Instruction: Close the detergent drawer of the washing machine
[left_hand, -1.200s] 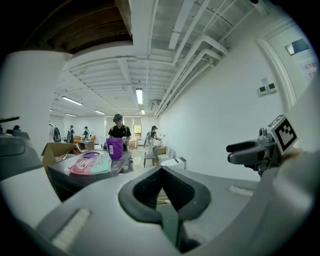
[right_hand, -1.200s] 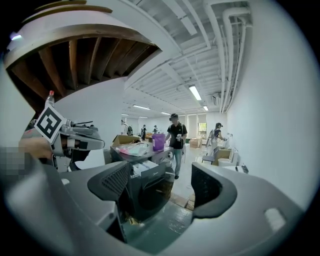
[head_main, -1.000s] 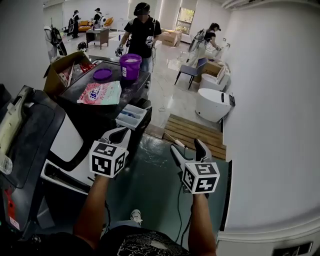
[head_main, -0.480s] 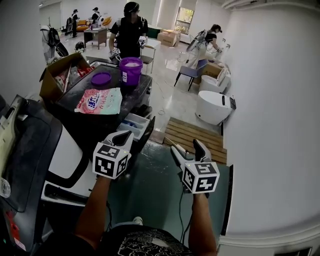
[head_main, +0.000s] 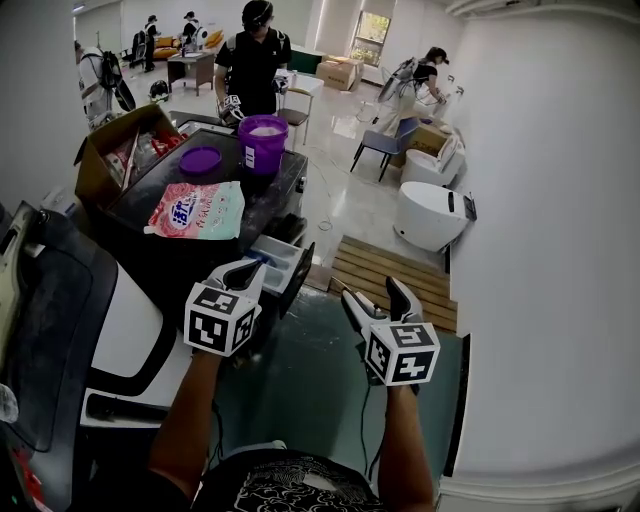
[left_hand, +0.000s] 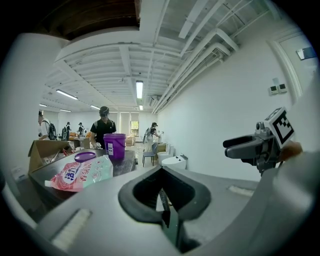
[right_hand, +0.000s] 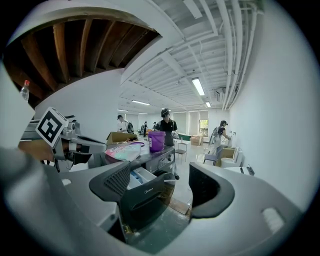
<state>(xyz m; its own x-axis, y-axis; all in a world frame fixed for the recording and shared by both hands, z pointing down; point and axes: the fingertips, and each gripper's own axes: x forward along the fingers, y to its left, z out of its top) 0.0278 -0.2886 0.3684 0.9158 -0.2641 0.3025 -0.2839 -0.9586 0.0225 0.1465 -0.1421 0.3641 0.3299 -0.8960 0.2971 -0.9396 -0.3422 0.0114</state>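
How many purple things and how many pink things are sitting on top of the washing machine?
Purple: 2 (bucket, lid)
Pink: 1 (bag)
Total: 3

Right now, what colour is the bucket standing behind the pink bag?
Purple. The bucket shows best in the head view.

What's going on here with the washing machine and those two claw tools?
A person stands at a washing machine with a gripper in each hand. Its detergent drawer is pulled out, not yet pushed in. The left gripper is shut and empty, close beside the drawer front. The right gripper hangs off to the side, its jaws apart after just closing a little, holding nothing.
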